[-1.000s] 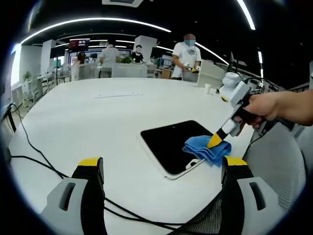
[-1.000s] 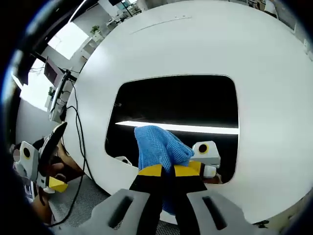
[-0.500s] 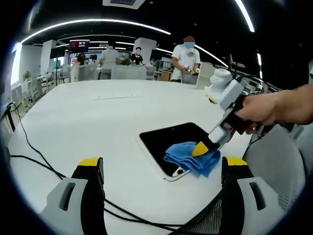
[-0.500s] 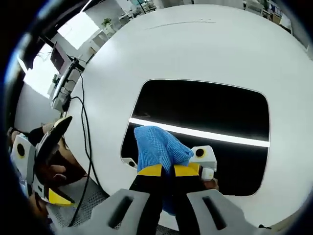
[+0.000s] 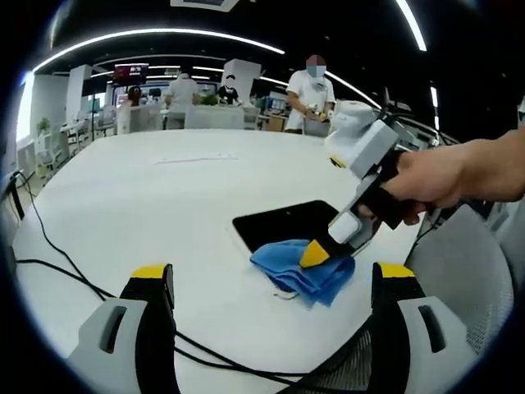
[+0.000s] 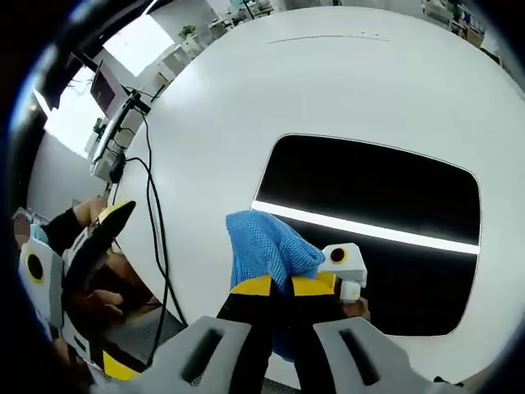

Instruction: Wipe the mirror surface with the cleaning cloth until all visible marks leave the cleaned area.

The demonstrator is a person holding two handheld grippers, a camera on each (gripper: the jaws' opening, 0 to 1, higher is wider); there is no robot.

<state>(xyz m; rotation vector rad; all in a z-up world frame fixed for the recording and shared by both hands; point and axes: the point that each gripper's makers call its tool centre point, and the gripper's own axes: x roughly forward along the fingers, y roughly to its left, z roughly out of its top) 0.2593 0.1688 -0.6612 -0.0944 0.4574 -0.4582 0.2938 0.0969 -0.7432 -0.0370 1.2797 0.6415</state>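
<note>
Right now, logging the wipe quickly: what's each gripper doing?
Left gripper: open, holding nothing.
Right gripper: shut on the blue mesh cleaning cloth.

One round white worktop [image 5: 123, 205] carries one dark rectangular white-framed mirror [image 6: 385, 205] and one crumpled blue mesh cleaning cloth [image 6: 267, 246]. Two yellow-tipped two-jaw tools: left tool [image 5: 271, 283], right tool [image 6: 273, 285]. Several black cables [image 5: 49, 246] trail across the worktop edge.

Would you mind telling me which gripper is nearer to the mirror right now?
The right gripper is nearer: it presses the blue cloth down at the mirror's near corner. The left gripper is open, held back over the table edge, apart from the mirror.
</note>
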